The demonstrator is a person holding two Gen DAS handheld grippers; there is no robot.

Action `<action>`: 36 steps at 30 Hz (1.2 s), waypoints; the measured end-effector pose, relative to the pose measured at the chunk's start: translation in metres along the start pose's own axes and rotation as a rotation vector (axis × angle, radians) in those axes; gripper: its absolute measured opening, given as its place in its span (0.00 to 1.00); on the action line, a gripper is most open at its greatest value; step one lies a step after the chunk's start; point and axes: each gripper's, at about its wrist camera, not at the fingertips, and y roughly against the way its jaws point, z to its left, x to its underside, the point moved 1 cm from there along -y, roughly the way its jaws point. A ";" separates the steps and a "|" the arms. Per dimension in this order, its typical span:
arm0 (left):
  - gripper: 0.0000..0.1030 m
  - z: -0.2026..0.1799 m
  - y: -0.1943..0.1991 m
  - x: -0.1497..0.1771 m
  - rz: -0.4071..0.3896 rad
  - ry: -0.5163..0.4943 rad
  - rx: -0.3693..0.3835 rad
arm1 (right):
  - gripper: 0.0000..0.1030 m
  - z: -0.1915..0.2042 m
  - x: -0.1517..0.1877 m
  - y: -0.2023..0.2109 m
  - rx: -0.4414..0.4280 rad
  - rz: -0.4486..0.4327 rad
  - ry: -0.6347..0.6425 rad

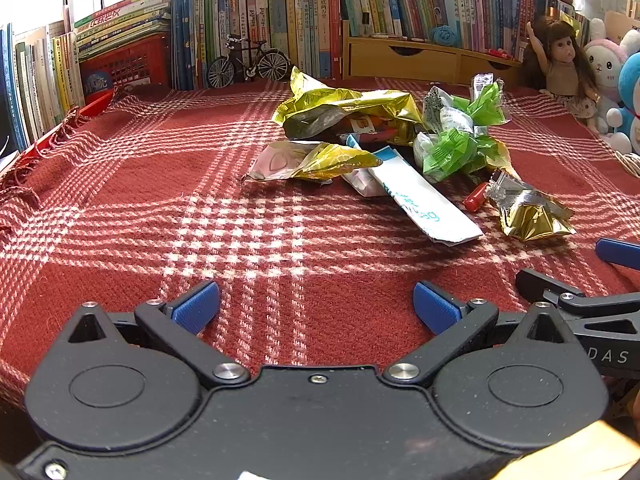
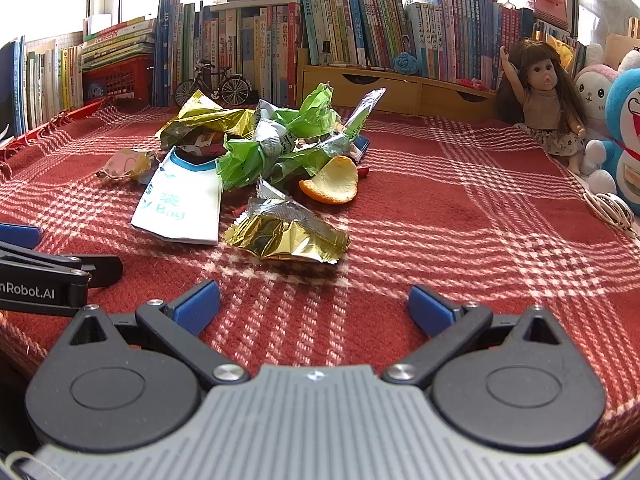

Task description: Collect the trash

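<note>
— Left wrist view: where's the trash?
— The wrapper pile (image 1: 384, 140) lies mid-blanket (image 1: 160, 208), ahead of the left gripper (image 1: 316, 304), whose fingers are spread, empty.
— Right gripper (image 2: 314, 306)?
— Gaping too, near a gold wrapper (image 2: 286, 236).

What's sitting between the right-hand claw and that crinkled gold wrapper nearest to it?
Nothing but bare red plaid cloth. In the right wrist view, the open right gripper faces the gold wrapper with only blanket in between.

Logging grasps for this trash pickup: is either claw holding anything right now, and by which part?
Nothing is held. The left claw and right claw are both open over the red plaid cloth, short of the wrapper pile.
</note>
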 end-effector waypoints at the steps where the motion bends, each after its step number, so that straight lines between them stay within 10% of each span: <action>1: 1.00 0.000 0.000 0.000 0.000 -0.001 0.002 | 1.00 0.000 0.000 0.001 0.000 -0.001 -0.001; 30: 0.89 0.003 0.015 -0.039 -0.058 0.020 0.184 | 0.81 0.004 -0.031 0.001 -0.087 -0.034 -0.005; 36: 0.80 -0.010 0.010 -0.048 -0.043 0.030 0.209 | 0.53 0.002 -0.034 -0.019 -0.093 0.030 -0.025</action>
